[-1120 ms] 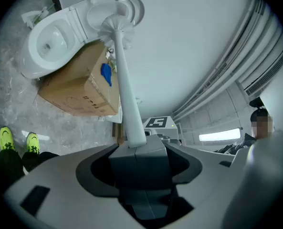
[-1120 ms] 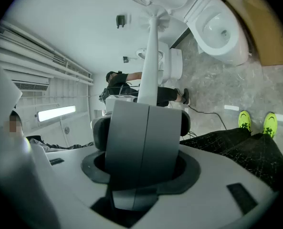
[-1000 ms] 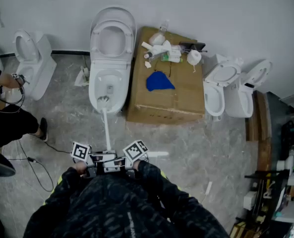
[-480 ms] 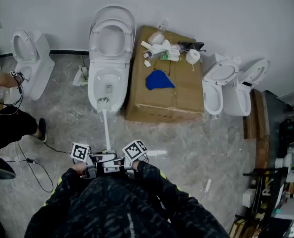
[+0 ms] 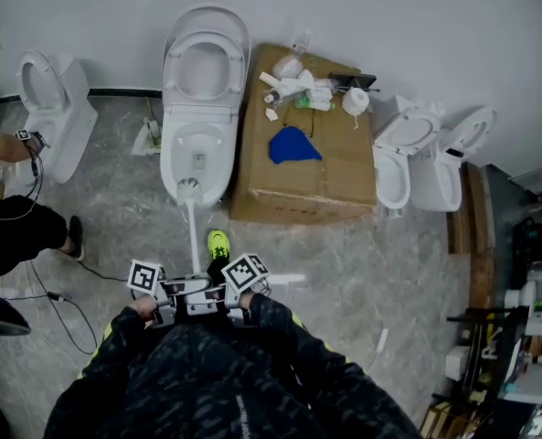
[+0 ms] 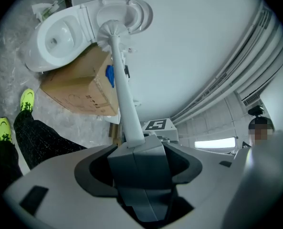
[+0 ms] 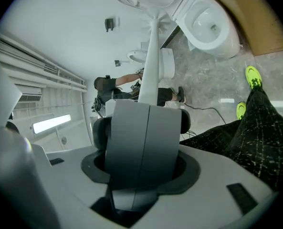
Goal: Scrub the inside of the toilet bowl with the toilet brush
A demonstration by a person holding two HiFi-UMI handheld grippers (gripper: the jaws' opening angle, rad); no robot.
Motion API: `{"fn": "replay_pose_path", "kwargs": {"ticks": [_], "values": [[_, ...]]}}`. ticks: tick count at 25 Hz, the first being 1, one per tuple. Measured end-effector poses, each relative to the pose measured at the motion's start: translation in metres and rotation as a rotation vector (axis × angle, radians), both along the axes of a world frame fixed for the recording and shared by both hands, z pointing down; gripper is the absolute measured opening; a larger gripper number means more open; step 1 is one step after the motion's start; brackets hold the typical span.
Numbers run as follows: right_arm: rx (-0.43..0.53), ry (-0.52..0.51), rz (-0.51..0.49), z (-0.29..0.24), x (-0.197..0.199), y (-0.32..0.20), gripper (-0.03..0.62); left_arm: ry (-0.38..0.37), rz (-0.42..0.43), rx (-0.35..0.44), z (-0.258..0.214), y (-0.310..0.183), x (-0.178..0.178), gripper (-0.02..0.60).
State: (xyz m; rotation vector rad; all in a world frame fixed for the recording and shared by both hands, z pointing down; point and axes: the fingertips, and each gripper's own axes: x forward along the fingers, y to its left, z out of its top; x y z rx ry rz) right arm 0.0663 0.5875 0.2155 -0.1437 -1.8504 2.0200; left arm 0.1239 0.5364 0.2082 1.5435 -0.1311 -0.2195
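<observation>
A white toilet [image 5: 172, 144] stands against the far wall with seat and lid raised. The toilet brush has a long white handle [image 5: 195, 236], and its head [image 5: 188, 187] is at the front rim of the bowl. Both grippers hold the near end of the handle, side by side at my chest. My left gripper [image 5: 175, 293] is shut on it, and so is my right gripper [image 5: 217, 293]. In the left gripper view the handle [image 6: 124, 99] runs up from the shut jaws to the brush head [image 6: 113, 31]. The right gripper view shows the same handle [image 7: 150, 66].
A cardboard box [image 5: 325, 186] right of the toilet carries a blue cloth [image 5: 293, 147] and bottles. Two small toilets [image 5: 408, 158] stand further right, another toilet [image 5: 56, 108] at far left. A person [image 5: 15, 218] is at the left edge, with a cable [image 5: 69, 300] on the floor.
A yellow-green shoe has come into the head view below the brush handle, ahead of the grippers. Both grippers keep their hold, and the brush head stays at the bowl's front rim.
</observation>
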Motion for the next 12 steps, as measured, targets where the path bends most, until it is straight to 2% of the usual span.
{"fn": "replay_pose_path", "kwargs": {"ticks": [7,12], "values": [[-0.028,-0.058,-0.011,0.001,-0.016,-0.038,0.229,-0.043,-0.025,-0.015,0.007,-0.040,-0.014,0.279],[-0.056,-0.043,-0.027,0.006,-0.026,-0.081,0.229,-0.058,-0.048,-0.059,0.009,-0.084,-0.028,0.279]]}}
